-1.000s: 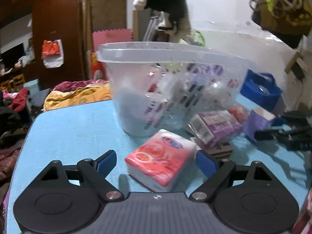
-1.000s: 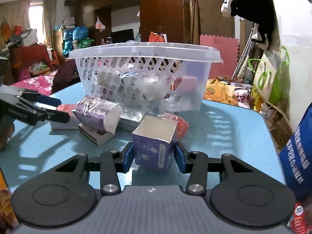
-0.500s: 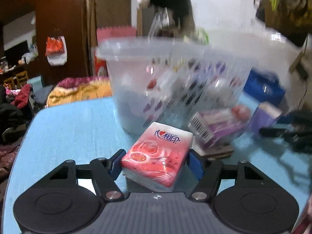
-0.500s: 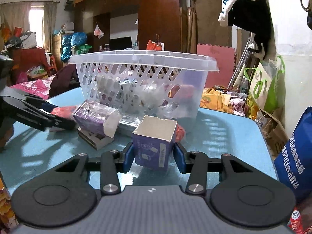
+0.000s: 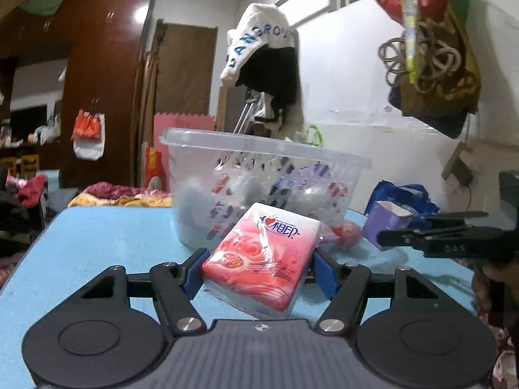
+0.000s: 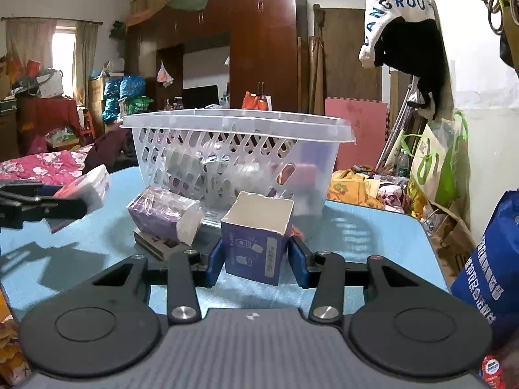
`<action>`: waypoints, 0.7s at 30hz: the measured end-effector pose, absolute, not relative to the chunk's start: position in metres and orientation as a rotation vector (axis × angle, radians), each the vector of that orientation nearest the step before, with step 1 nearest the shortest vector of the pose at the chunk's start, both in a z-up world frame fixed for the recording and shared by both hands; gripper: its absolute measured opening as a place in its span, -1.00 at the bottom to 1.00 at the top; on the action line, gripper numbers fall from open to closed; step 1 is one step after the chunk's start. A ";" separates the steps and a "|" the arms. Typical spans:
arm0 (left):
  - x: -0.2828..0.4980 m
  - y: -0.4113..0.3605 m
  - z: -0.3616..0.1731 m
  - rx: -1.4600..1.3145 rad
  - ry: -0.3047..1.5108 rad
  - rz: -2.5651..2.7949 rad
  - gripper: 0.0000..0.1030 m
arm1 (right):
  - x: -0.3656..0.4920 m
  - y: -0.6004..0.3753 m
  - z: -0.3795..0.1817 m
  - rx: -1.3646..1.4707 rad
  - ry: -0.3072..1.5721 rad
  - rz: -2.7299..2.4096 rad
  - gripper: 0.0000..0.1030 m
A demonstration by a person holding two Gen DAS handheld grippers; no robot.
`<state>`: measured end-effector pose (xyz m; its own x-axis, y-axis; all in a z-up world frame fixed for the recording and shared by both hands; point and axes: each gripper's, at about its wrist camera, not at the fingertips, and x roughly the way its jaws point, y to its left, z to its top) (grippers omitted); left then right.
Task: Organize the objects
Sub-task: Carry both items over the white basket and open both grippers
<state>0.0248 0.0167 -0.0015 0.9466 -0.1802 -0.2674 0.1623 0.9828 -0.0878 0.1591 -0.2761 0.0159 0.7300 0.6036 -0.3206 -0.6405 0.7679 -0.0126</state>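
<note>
My left gripper (image 5: pixel 256 267) is shut on a red tissue pack (image 5: pixel 259 264) and holds it above the blue table, in front of the clear plastic basket (image 5: pixel 259 149). My right gripper (image 6: pixel 258 259) is shut on a purple open-topped box (image 6: pixel 256 240) and holds it off the table, in front of the basket (image 6: pixel 236 123). The left gripper with the pack shows at the left of the right wrist view (image 6: pixel 42 207). The right gripper and box (image 5: pixel 387 222) show at the right of the left wrist view. The basket holds several items.
A purple tissue pack (image 6: pixel 165 214) lies on a flat dark box (image 6: pixel 152 243) on the blue table (image 6: pixel 373 227) before the basket. A red item (image 5: pixel 343 231) lies by the basket. A blue bag (image 6: pixel 489 259) stands at the right.
My left gripper closed on the red tissue pack and lifted it off the table. My right gripper, shut on the purple box throughout, raised it slightly.
</note>
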 end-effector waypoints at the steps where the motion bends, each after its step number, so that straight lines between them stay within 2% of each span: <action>1: 0.021 0.015 -0.001 -0.067 0.262 -0.173 0.38 | 0.158 -0.277 0.016 -0.121 0.302 0.685 -0.09; 4: 0.020 0.017 0.013 -0.130 0.218 -0.175 0.38 | 0.157 -0.280 0.025 -0.091 0.291 0.688 -0.09; 8: 0.044 0.011 0.067 -0.170 0.143 -0.215 0.38 | 0.161 -0.268 0.086 -0.107 0.229 0.710 -0.09; 13: 0.129 0.016 0.126 -0.241 0.238 -0.124 0.38 | 0.197 -0.227 0.156 -0.204 0.202 0.674 -0.09; 17: 0.178 0.027 0.129 -0.324 0.351 -0.074 0.39 | 0.237 -0.189 0.162 -0.305 0.264 0.632 -0.07; 18: 0.185 0.027 0.127 -0.321 0.362 -0.051 0.46 | 0.245 -0.184 0.158 -0.325 0.286 0.629 -0.05; 19: 0.189 0.028 0.123 -0.301 0.383 -0.024 0.56 | 0.253 -0.179 0.153 -0.343 0.313 0.628 0.02; 20: 0.195 0.026 0.120 -0.271 0.414 0.009 0.59 | 0.256 -0.178 0.147 -0.347 0.333 0.622 0.25; 21: 0.198 0.025 0.118 -0.245 0.427 0.034 0.59 | 0.255 -0.181 0.143 -0.342 0.336 0.618 0.34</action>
<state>0.1978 0.0246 0.1184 0.9103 -0.0190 -0.4135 -0.0834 0.9700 -0.2281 0.2553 -0.1811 0.1433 0.7652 0.5020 -0.4030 -0.6111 0.7633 -0.2095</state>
